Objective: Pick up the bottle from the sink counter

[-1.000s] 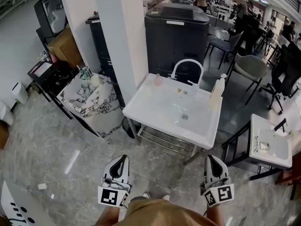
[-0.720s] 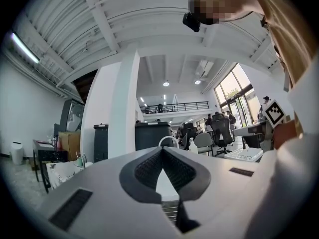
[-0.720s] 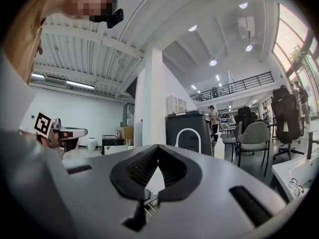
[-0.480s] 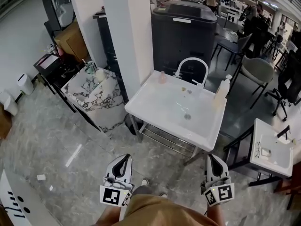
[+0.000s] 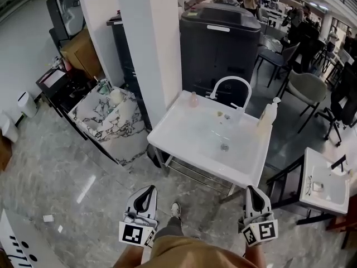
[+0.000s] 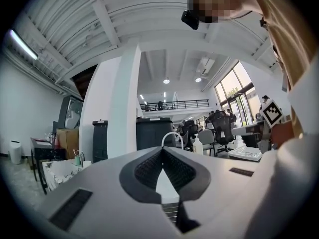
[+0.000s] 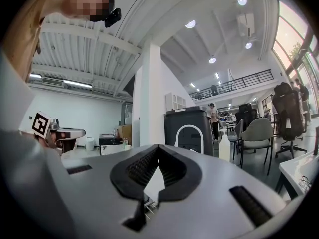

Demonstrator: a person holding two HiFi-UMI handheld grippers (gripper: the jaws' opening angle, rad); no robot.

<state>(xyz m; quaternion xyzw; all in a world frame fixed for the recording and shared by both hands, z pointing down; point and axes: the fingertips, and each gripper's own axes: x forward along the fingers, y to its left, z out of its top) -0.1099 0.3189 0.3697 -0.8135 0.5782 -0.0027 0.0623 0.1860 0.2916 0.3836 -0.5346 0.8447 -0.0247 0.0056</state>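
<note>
Left gripper (image 6: 162,151) — jaws shut, tips meeting, nothing between them. Beyond the tips stands a white arched faucet (image 6: 173,133), with a pale pump bottle (image 6: 198,145) just right of it. Dark cabinet (image 6: 149,131) behind — white pillar (image 6: 123,108) to its left.

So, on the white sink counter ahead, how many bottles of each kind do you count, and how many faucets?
Pale pump bottle: 1
Small pink bottle: 1
White arched faucet: 1
Total: 3
</note>
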